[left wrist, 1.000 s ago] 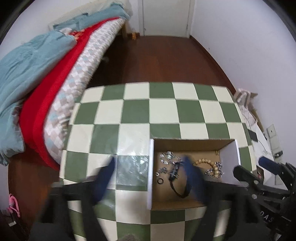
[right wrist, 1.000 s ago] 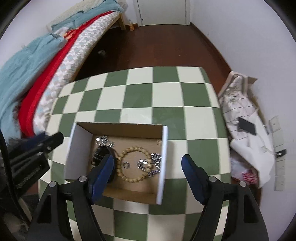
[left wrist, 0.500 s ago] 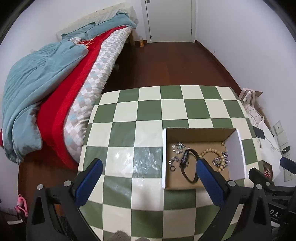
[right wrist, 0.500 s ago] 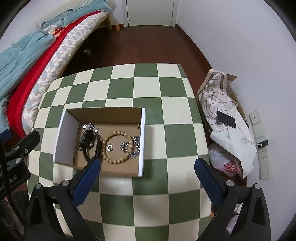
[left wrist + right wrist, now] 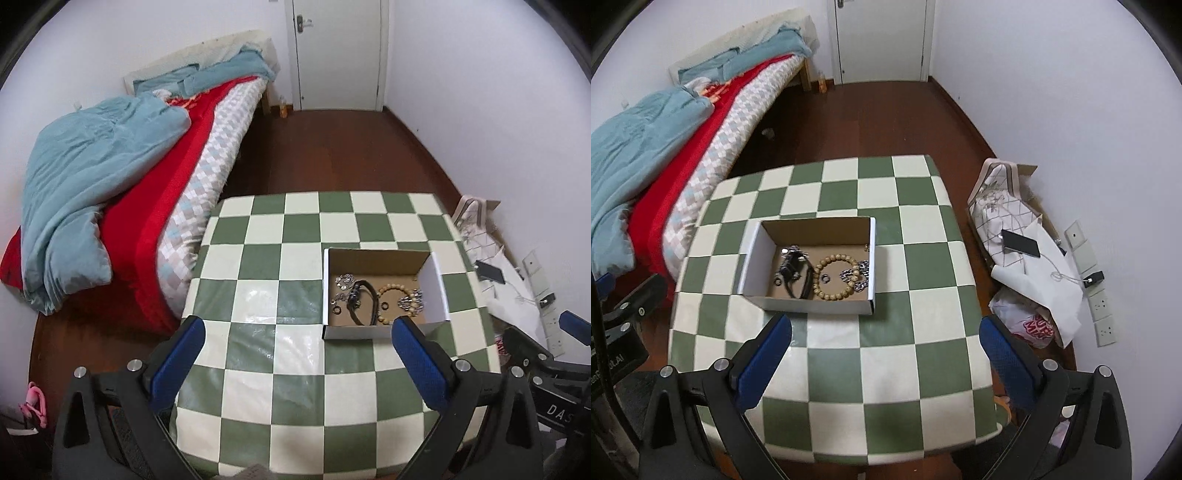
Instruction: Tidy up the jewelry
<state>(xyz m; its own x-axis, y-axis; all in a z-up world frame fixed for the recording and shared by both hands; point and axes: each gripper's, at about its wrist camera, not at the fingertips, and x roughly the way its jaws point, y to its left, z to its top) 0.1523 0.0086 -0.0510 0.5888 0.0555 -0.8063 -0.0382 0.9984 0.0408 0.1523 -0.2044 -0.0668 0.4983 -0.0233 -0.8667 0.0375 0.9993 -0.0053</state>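
Note:
An open cardboard box [image 5: 432,280] [image 5: 759,258] stands on the green-and-white checkered table [image 5: 295,369] [image 5: 886,362]. Inside lie a wooden bead bracelet [image 5: 836,277] [image 5: 397,291], a black strap [image 5: 801,284] [image 5: 364,306], silver chain pieces [image 5: 862,275] [image 5: 410,301] and small rings [image 5: 825,277]. My left gripper [image 5: 295,354] is open and empty, above the table's near side, left of the box. My right gripper [image 5: 886,350] is open and empty, above the table in front of the box.
A bed with red and blue bedding [image 5: 110,192] [image 5: 646,166] adjoins the table's left side. Bags, paper and a phone [image 5: 1021,243] lie on the floor by the right wall. A white door [image 5: 338,55] is at the far end.
Both grippers have pulled up and back from the box and opened wider; the box and jewelry look smaller and lie undisturbed.

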